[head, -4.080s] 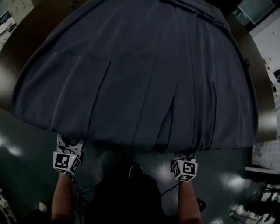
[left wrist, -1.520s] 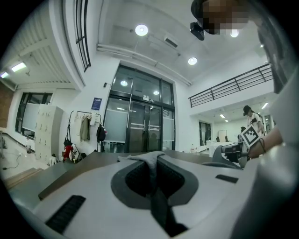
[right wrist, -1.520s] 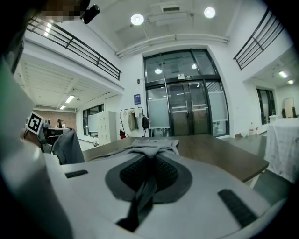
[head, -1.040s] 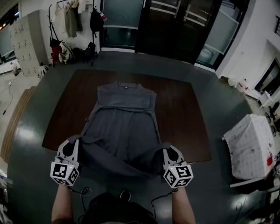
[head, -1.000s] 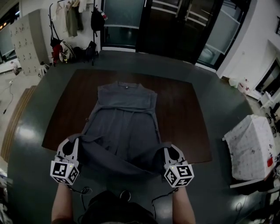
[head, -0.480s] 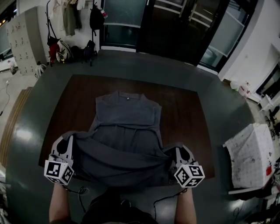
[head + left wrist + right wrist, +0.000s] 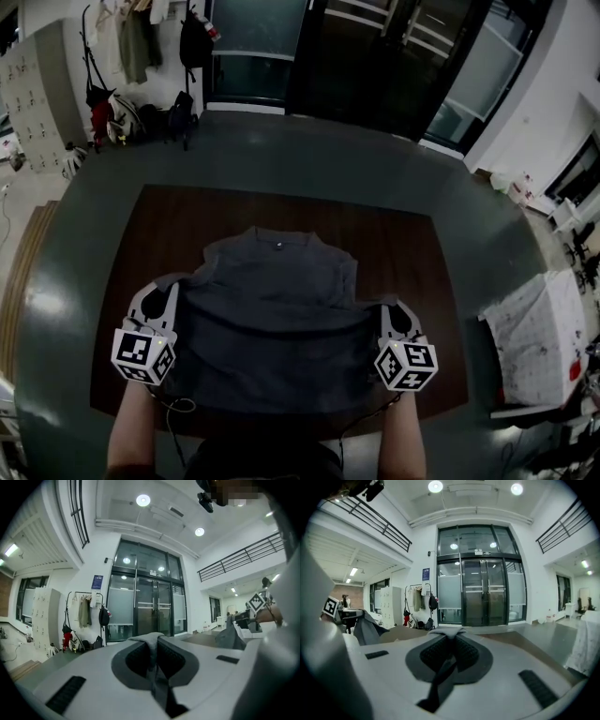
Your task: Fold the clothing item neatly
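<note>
I hold the left hand-held gripper and right hand-held gripper clamped shut on the hem of the grey dress, raised over the brown tabletop.

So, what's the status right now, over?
Left gripper, right gripper: both shut on grey dress hem. Hem held doubled over the bodice, above brown table. Nothing in the way.

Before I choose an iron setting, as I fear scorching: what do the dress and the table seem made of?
Dress: thin, soft grey cloth, matte; it sags in loose folds where lifted. Knit or woven, I cannot tell. Table: flat, smooth, dark brown top, likely wood or a wood-look board; which one is unclear.
</note>
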Tool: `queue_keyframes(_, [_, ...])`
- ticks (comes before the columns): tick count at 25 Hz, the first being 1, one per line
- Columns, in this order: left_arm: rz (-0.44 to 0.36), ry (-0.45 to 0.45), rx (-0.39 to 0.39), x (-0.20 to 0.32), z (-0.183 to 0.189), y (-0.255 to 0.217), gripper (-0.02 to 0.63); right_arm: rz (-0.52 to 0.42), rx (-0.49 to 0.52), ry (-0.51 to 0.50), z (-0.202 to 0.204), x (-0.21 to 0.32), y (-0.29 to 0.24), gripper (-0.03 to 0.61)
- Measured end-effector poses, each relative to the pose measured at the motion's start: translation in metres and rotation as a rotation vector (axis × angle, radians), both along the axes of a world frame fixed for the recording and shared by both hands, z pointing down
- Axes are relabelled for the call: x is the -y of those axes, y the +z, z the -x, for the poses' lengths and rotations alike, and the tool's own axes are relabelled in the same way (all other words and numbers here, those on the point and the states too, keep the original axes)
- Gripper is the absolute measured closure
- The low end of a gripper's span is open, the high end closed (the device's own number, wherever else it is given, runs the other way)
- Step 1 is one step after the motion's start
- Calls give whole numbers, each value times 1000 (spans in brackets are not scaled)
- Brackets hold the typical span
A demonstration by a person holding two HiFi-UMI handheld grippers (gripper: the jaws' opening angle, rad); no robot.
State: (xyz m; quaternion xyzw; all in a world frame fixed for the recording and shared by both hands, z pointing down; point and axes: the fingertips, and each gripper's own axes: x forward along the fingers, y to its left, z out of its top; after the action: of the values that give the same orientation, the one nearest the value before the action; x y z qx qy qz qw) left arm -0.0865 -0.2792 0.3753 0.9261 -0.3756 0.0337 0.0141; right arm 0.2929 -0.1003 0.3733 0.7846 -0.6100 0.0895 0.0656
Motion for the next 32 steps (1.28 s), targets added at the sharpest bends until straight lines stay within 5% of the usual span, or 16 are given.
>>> queue_keyframes(12, [96, -138, 49, 130, -47, 21, 594, 33, 23, 34, -84, 117, 11, 578])
queue_keyframes(22, [193, -168, 120, 213, -93, 82, 594, 121, 70, -2, -135, 206, 80, 578])
queue_keyframes(29, [273, -179, 225, 234, -108, 145, 592, 226, 112, 0, -149, 231, 145, 577])
queue_keyframes(32, [283, -196, 239, 237, -111, 159, 588, 260, 112, -20, -147, 236, 161, 522])
